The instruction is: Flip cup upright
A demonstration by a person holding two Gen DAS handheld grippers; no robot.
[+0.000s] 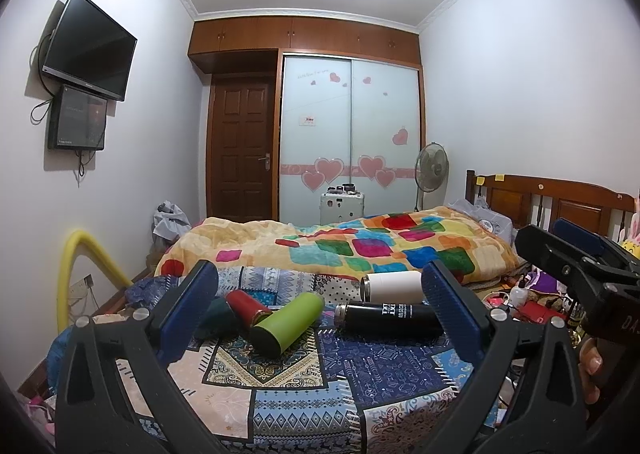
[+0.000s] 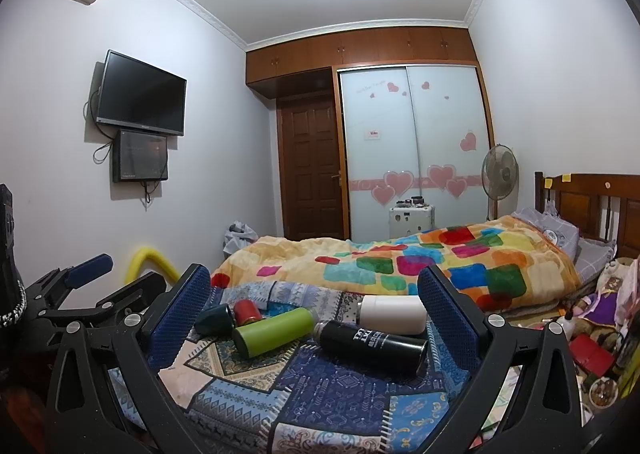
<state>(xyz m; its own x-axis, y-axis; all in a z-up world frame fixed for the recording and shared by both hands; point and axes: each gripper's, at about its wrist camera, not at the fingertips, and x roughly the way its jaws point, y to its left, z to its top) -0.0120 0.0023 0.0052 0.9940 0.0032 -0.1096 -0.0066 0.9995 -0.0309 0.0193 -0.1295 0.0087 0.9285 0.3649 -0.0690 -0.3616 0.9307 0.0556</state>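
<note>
Several cups lie on their sides on a patchwork cloth [image 1: 320, 374]: a green one [image 1: 288, 324] [image 2: 274, 330], a red one [image 1: 246, 306] [image 2: 248, 312], a dark teal one [image 1: 216, 314] [image 2: 214, 320], a black one [image 1: 390, 318] [image 2: 372, 346] and a white one [image 1: 394, 286] [image 2: 394, 314]. My left gripper [image 1: 320, 306] is open and empty, just short of the cups. My right gripper [image 2: 314, 310] is open and empty, also just short of them. The right gripper shows at the right edge of the left wrist view [image 1: 560, 254].
A bed with a colourful checked blanket [image 1: 360, 246] lies behind the cloth. A yellow foam tube [image 1: 80, 266] stands at the left. Clutter [image 2: 592, 334] lies at the right. A fan [image 2: 500, 173], a wardrobe and a door stand far back.
</note>
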